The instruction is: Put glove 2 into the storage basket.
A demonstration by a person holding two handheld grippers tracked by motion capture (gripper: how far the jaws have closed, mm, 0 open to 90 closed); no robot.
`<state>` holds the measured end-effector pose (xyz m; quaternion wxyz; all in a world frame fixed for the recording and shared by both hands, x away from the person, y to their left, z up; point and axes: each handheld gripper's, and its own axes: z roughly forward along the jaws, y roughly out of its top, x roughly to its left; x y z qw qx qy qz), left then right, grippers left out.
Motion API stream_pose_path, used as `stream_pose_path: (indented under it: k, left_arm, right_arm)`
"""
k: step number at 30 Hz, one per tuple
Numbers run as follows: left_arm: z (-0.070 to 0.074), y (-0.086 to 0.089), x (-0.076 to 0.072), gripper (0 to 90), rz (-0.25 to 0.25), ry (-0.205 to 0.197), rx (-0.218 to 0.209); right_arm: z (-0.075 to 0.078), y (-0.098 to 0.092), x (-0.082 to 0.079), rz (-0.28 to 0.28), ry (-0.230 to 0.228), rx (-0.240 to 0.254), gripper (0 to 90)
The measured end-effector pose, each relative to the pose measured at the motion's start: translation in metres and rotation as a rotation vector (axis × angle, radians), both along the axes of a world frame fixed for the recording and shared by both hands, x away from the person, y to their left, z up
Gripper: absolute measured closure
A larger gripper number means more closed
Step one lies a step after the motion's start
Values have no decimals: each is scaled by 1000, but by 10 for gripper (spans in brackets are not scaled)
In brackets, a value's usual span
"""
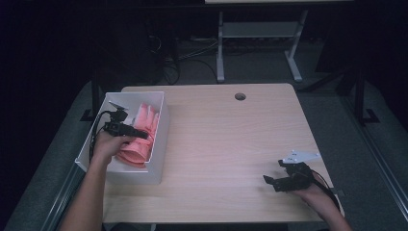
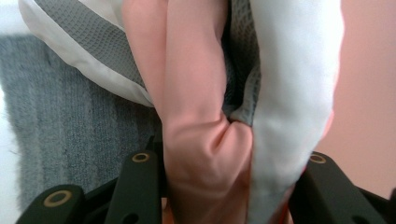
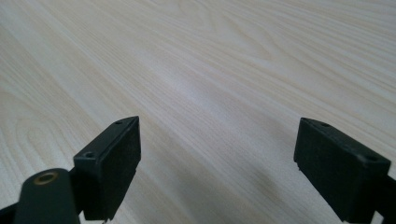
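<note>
Left gripper view: soft pink cloth (image 2: pixel 196 116) betw. tongs (image 2: pixel 224 172).

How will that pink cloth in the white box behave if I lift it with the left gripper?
Probably floppy: the pink cloth bunches in soft folds between the left gripper. It will likely drape and trail. It looks light, so the white box should stay put.

Pale wooden table (image 1: pixel 231 139), grey carpet floor (image 1: pixel 346 125), white desk frame (image 1: pixel 260 38) behind, dark dim room
</note>
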<state>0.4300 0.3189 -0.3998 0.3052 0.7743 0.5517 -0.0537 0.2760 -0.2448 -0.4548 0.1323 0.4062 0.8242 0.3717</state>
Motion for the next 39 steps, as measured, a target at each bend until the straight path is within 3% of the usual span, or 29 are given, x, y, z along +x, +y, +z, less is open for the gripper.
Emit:
stream_pose_path:
  k: [4,7,12,19,24,29,39]
  left_arm:
    - [-4,-1,0,524,-12,-5,1]
    - [-4,1,0,354,-17,-20,-1]
    - [5,2,-2,174,-9,-52,67]
    - [19,6,-4,157,-2,-92,85]
    - [32,9,-9,153,-1,-128,65]
    - [56,10,-15,153,-5,-183,59]
    - [96,-15,-25,154,-62,-294,28]
  right_arm:
    - [0,1,0,-1,-3,-1,143]
    - [0,0,-1,5,-7,-3,143]
    - [1,-2,0,3,-4,3,143]
    - [0,-1,-1,8,-4,4,143]
    - [0,-1,0,10,-3,4,143]
    - [-1,0,0,7,4,8,143]
    - [-1,2,2,20,3,6,143]
